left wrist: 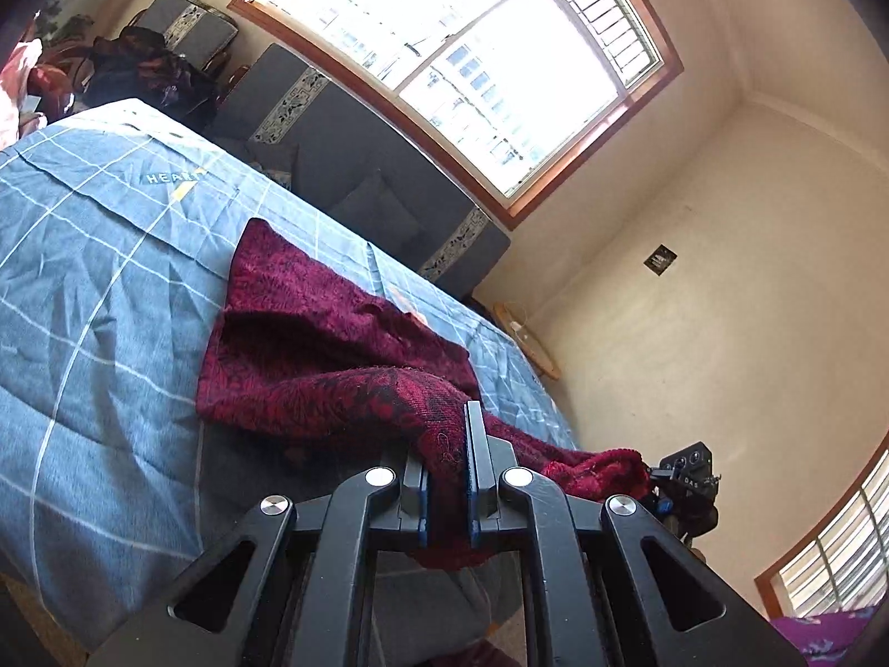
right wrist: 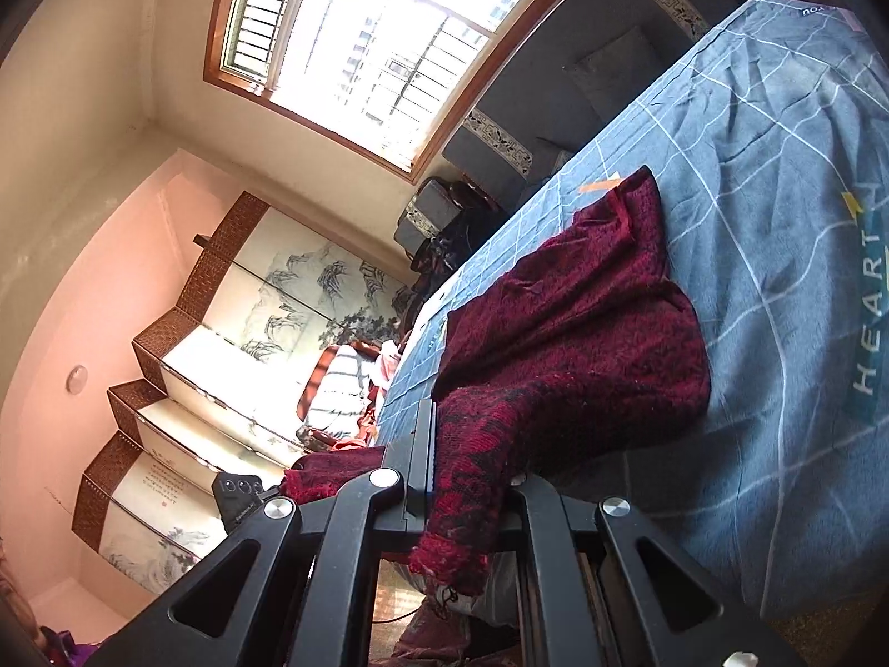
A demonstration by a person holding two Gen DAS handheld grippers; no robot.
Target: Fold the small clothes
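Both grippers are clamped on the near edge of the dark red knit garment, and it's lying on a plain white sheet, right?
Not quite: the bedcover is blue with a pale grid of lines, not plain white, as both wrist views show. The rest holds: the left gripper and the right gripper are each shut on the near edge of the dark red knit garment.

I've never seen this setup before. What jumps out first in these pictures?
A dark red knitted garment lies across a blue checked bedspread, its near edge pinched in both black grippers: the left gripper and the right gripper. Behind the bed, a big sunlit window glares above a grey sofa.
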